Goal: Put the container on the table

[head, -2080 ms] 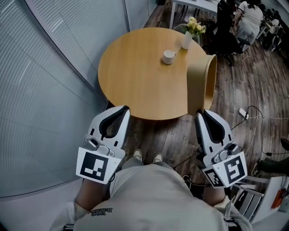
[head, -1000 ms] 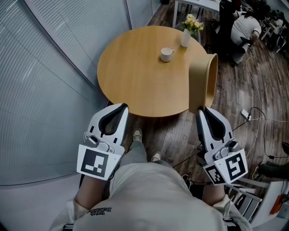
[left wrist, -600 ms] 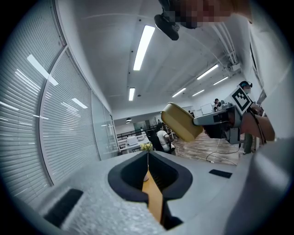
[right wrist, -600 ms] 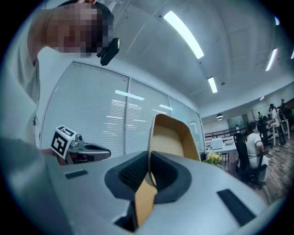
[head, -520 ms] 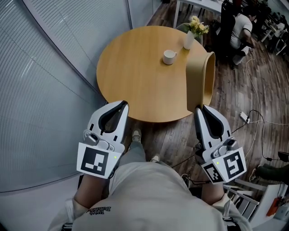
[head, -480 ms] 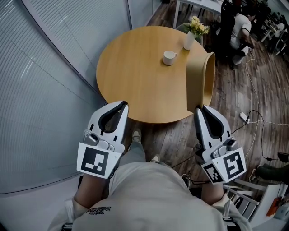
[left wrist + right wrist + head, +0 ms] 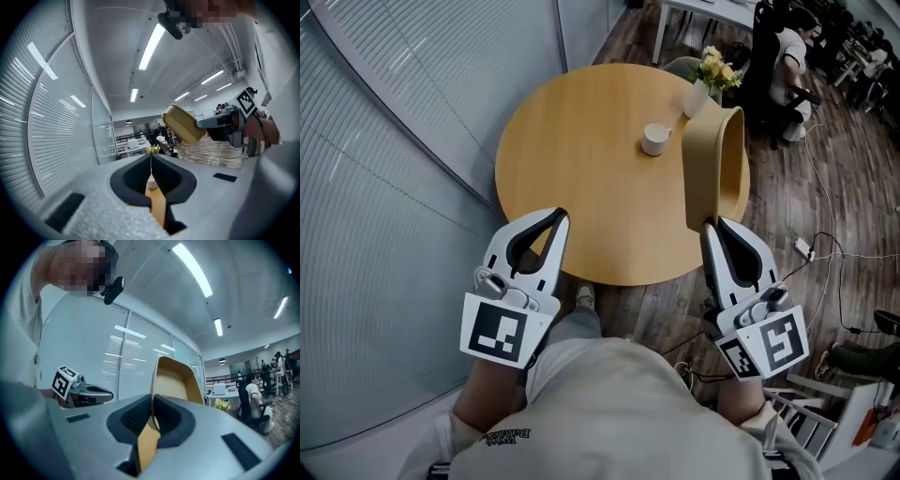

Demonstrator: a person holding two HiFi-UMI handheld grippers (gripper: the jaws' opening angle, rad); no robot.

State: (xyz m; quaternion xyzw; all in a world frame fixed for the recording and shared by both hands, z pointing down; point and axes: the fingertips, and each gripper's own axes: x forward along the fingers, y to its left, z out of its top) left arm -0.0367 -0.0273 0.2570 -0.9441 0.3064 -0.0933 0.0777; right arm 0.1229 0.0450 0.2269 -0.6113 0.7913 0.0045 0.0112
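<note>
A tan, deep container (image 7: 712, 169) hangs tilted over the right part of the round wooden table (image 7: 581, 159), its opening facing right. My right gripper (image 7: 713, 224) is shut on its near rim; in the right gripper view the container (image 7: 173, 380) rises from between the jaws of that gripper (image 7: 152, 397). My left gripper (image 7: 560, 214) hovers at the table's near edge, shut, with nothing in it. From the left gripper view, the container (image 7: 183, 124) shows at upper right beyond that gripper (image 7: 151, 157).
A white cup (image 7: 655, 139) and a white vase with yellow flowers (image 7: 698, 94) stand on the table's far right. A curved glass wall with blinds (image 7: 384, 169) runs along the left. Cables (image 7: 825, 253) lie on the wood floor; a seated person (image 7: 787, 47) is behind.
I have moved closer to the table. The container, earlier beside the table's right edge, now hangs over the tabletop, still in my right gripper. The left gripper reached the near edge.
</note>
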